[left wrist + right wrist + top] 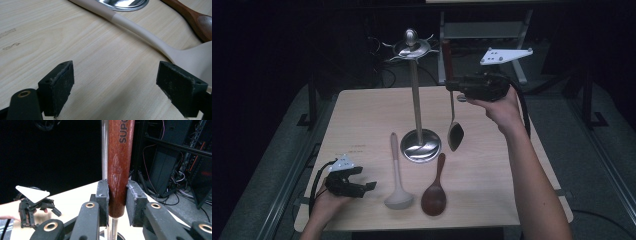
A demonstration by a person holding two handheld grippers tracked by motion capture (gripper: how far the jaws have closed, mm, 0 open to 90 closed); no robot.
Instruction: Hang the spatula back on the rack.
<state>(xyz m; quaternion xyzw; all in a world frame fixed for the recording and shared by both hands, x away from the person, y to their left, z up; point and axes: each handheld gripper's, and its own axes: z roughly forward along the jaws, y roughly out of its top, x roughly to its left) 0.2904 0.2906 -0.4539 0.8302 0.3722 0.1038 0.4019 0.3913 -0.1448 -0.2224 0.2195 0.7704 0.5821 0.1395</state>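
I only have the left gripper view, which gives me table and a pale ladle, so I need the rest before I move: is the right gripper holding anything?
Observer: Yes. The right gripper is shut on a long spoon, its fingers clamping the reddish wooden handle.
Operator: Which way is that spoon hanging?
Observer: Upright, handle up. Its dark bowl hangs low over the table, just right of the stand base.
Operator: Anything on the stand already?
Observer: No utensil hangs from the stand hooks.
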